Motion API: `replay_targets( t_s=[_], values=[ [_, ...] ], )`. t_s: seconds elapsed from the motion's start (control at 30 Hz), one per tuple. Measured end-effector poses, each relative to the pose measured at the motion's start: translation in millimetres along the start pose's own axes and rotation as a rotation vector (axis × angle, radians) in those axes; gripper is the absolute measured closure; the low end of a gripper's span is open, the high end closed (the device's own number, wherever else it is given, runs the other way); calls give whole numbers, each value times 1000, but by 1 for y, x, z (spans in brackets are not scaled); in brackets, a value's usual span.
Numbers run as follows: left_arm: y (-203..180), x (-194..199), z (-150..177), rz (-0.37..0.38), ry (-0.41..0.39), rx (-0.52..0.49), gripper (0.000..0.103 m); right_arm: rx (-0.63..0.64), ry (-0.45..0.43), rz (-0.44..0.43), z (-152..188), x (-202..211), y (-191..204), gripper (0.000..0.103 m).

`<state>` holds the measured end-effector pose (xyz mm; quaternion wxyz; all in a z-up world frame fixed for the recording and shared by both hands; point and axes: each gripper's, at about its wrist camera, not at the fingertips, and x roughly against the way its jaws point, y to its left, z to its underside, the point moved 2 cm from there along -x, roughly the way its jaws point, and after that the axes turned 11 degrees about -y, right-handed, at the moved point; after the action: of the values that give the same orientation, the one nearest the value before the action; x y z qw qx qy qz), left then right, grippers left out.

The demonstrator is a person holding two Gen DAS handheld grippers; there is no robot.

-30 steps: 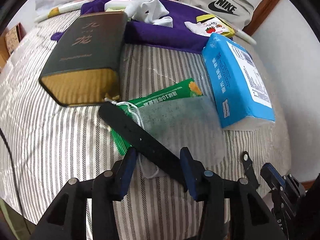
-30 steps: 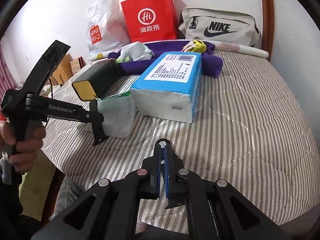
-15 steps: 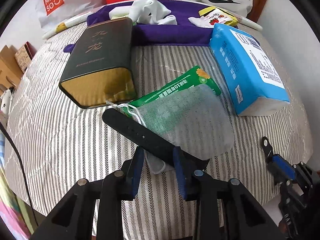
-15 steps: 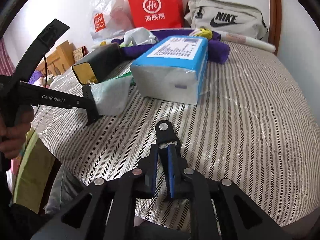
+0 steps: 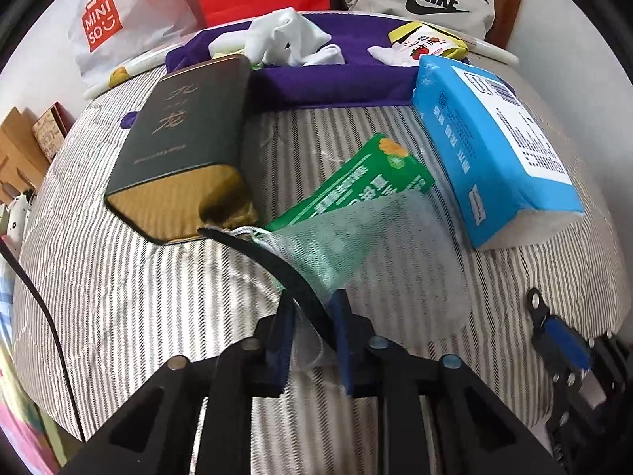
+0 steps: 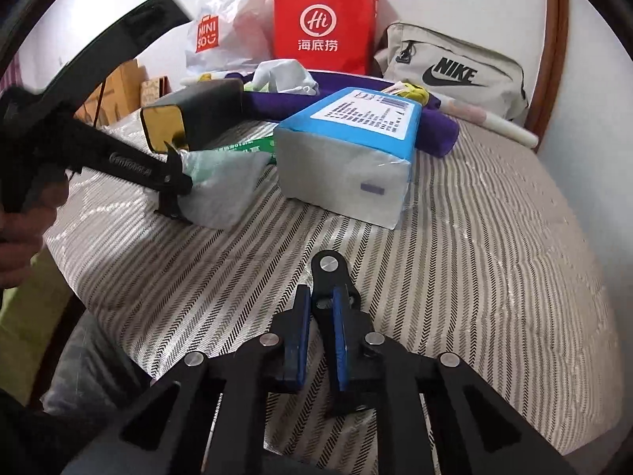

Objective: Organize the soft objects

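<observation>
My left gripper (image 5: 312,308) is closing on a black strap (image 5: 269,261), which runs between its pads together with the edge of a pale mesh bag (image 5: 379,245). The bag lies over a green packet (image 5: 368,182) on the striped bed (image 5: 118,297). In the right wrist view the left gripper (image 6: 174,194) sits at the mesh bag (image 6: 221,186), held by a hand. My right gripper (image 6: 318,301) hovers over the bed, its jaws narrowing on a small black tab with a silver rivet (image 6: 328,269). A blue tissue pack (image 6: 348,150) lies just beyond it.
A dark box with a gold end (image 5: 190,138) lies left of the bag. Behind are a purple cloth (image 5: 336,83) with white fabric (image 5: 285,35), a red paper bag (image 6: 324,27), a white plastic bag (image 6: 225,31) and a grey pouch (image 6: 455,71). A wooden frame (image 6: 550,59) borders the bed.
The left jaws have narrowed from wide apart to a grip around the strap, which now stands on edge. The right jaws, fully shut a second ago, now show a small gap around the tab.
</observation>
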<state>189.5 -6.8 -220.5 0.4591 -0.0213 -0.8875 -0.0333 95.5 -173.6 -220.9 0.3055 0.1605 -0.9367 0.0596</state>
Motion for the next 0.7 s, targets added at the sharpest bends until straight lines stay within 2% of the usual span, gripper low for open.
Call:
replay_targets(
  t_s=[0.17,0.43,0.57,0.7],
  values=[
    [23,10,7,-1,-1,13,85,0,1,-3,-1,-2,-1,91],
    [30,6,3,19,-26,25,85,21,10,11,-3,-3,2,91],
    [29,8,1,3,-53,-11,94,33,15,18,-3,-4,3,92],
    [42,0,4,59,-25,68,94,49,20,25,-4,-5,5,92]
  ],
)
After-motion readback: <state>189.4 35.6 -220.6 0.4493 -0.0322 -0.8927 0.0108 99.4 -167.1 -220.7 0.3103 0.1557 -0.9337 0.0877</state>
